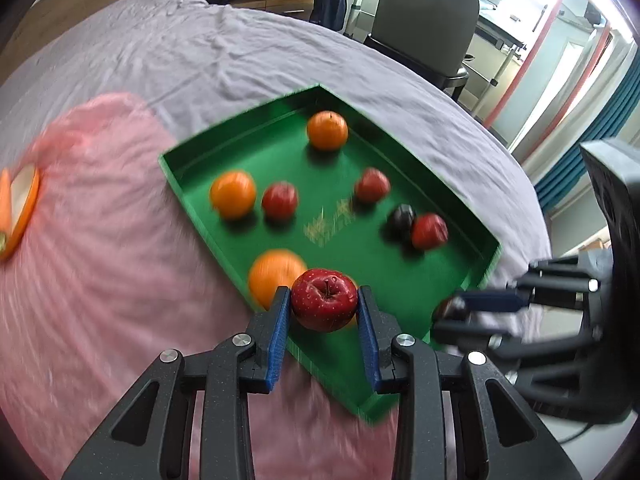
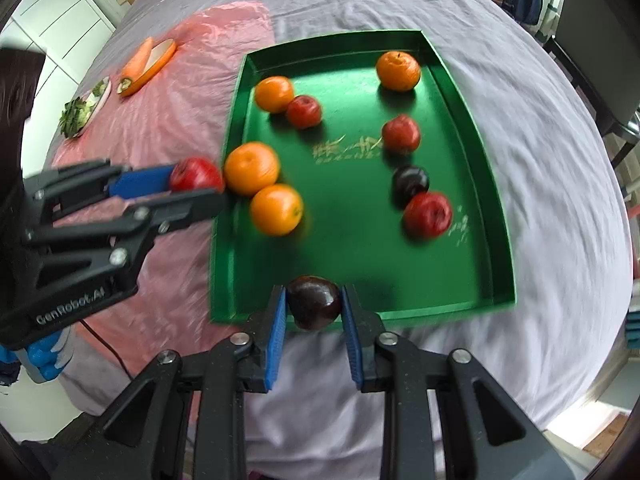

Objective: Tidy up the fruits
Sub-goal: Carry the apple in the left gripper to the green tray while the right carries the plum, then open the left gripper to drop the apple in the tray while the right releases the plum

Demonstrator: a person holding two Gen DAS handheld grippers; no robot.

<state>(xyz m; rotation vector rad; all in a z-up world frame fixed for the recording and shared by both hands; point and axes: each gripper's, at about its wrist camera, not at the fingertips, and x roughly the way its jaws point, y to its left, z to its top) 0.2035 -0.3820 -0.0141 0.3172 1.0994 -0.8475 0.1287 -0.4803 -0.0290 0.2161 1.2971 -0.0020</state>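
A green tray (image 1: pixel 192 184) (image 2: pixel 500 240) lies on a grey bed sheet and holds several oranges, red apples and a dark plum (image 2: pixel 410 182). My left gripper (image 1: pixel 324 304) is shut on a red apple (image 1: pixel 324 304) above the tray's near left corner; it also shows in the right wrist view (image 2: pixel 196 180) at the tray's left edge, next to an orange (image 2: pixel 251 168). My right gripper (image 2: pixel 314 306) is shut on a dark plum (image 2: pixel 314 306) above the tray's near rim; in the left wrist view it is at the right (image 1: pixel 460 308).
A pink plastic sheet (image 2: pixel 176 120) lies left of the tray. On it are an orange dish with a carrot (image 2: pixel 148 62) and a plate of greens (image 2: pixel 84 110). An office chair (image 1: pixel 424 20) stands beyond the bed.
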